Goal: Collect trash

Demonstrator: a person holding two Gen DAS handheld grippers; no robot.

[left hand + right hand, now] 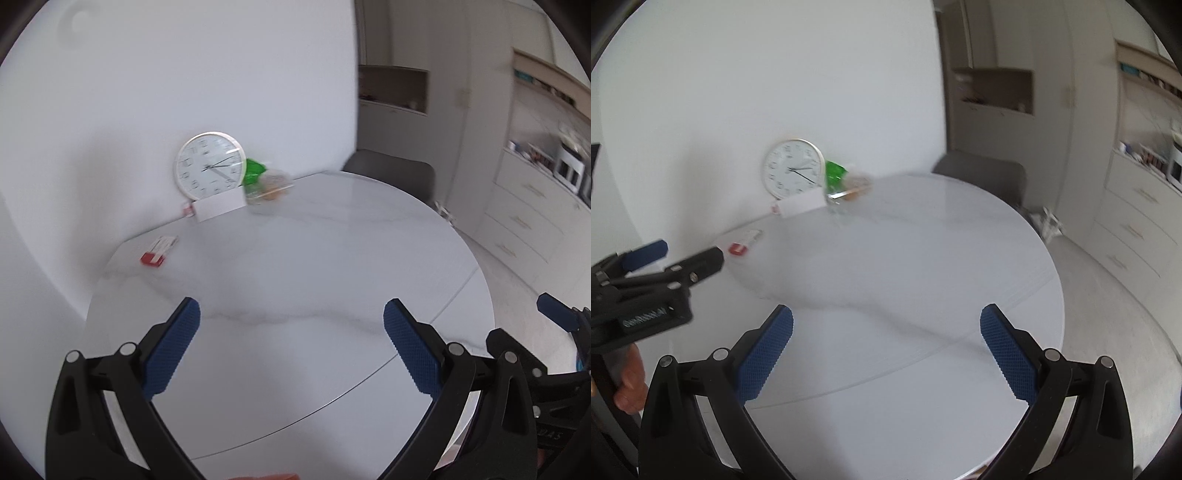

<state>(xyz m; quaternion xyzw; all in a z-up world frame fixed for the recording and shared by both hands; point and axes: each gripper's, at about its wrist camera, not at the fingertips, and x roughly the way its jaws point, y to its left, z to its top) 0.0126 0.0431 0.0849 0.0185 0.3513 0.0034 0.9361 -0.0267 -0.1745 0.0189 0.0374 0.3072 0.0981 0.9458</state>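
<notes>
A red and white packet [159,250] lies on the round white marble table [295,280] near its far left edge; it also shows in the right wrist view [743,243]. A crumpled clear wrapper with orange bits [271,188] and a green bag [253,171] sit at the back by the wall, also in the right wrist view [849,188]. My left gripper [291,347] is open and empty above the near table. My right gripper [886,350] is open and empty too, beside it on the right.
A white wall clock [209,164] leans on the wall behind a white box [219,206]. A grey chair [391,173] stands behind the table. Kitchen cabinets and drawers [528,206] line the right side. The left gripper shows at the left of the right wrist view [661,273].
</notes>
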